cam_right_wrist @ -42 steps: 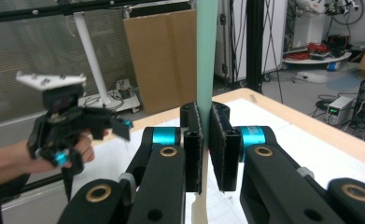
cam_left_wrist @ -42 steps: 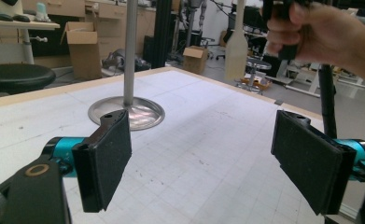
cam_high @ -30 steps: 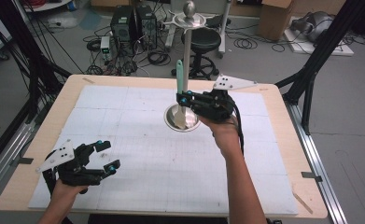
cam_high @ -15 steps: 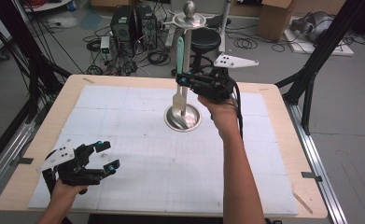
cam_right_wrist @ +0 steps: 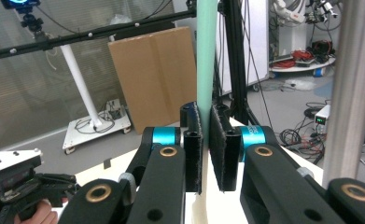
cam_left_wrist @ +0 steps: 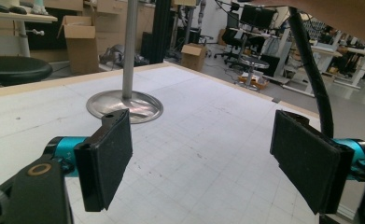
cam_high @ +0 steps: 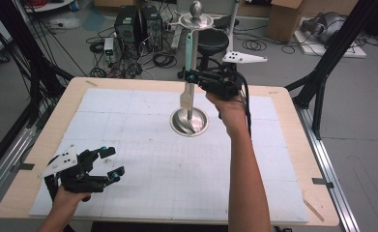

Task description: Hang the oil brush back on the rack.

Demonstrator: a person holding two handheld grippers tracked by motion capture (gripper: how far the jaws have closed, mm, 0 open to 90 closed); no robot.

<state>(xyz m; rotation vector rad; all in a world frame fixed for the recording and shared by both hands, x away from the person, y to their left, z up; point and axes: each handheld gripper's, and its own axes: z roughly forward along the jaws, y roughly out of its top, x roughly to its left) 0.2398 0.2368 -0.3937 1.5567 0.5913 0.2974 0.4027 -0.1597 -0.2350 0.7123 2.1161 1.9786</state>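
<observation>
A metal stand rises from a round base at the middle of the white mat to a ball-topped plate. My right gripper is shut on a spatula with a mint-green handle and a cream blade, held upright beside the pole, blade hanging above the base. In the right gripper view the pads clamp the green handle, with the steel pole to the right. My left gripper rests open at the near left of the mat. Its pads stand wide apart with nothing between them, and the stand base lies ahead.
The white gridded mat covers a wooden table. Behind the far edge are a black stool, computer towers and floor cables. Black frame posts flank the table on both sides.
My right gripper has risen and moved a little farther from me with the spatula, lifting its blade off the stand base. The left gripper has stayed where it was.
</observation>
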